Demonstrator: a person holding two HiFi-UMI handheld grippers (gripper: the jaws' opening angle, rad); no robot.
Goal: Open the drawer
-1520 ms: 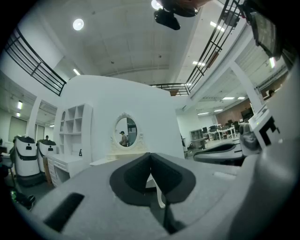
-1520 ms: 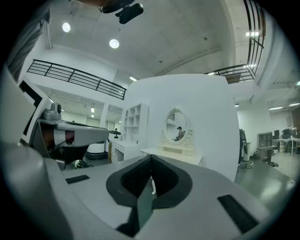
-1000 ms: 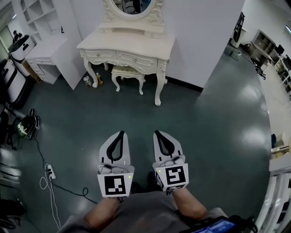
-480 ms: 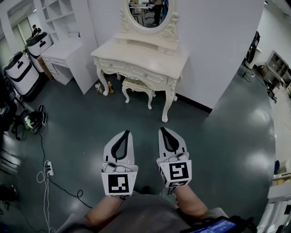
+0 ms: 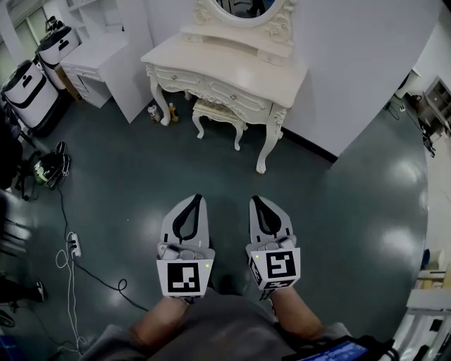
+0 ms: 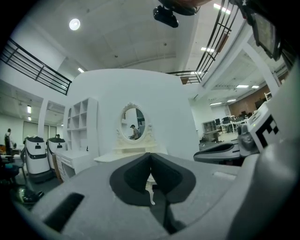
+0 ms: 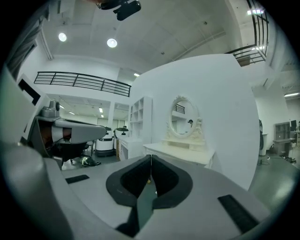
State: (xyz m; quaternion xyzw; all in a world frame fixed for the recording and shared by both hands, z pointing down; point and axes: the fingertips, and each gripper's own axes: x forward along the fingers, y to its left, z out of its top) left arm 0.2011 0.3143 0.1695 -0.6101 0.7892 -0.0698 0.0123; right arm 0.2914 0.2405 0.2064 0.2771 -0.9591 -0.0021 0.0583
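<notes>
Ahead, drawer (image 5: 230, 92), well beyond left tongs (image 5: 197, 198), right tongs (image 5: 254, 200), shut

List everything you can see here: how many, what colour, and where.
cream carved dressing table: one, cream, against the white wall, top centre
oval mirror: one, cream frame, on that table
drawers with knobs: two visible, cream, table front, shut
small cream stool: one, cream, under the table
white desk: one, white, upper left
white-and-black machines: two, far left
small bottles: two, colours unclear, on the dark green floor beside a table leg
white power strip: one, white, on the floor at left, among black cables
left hand-held gripper: one, grey, lower centre-left, shut, empty
right hand-held gripper: one, grey, lower centre-right, shut, empty
</notes>
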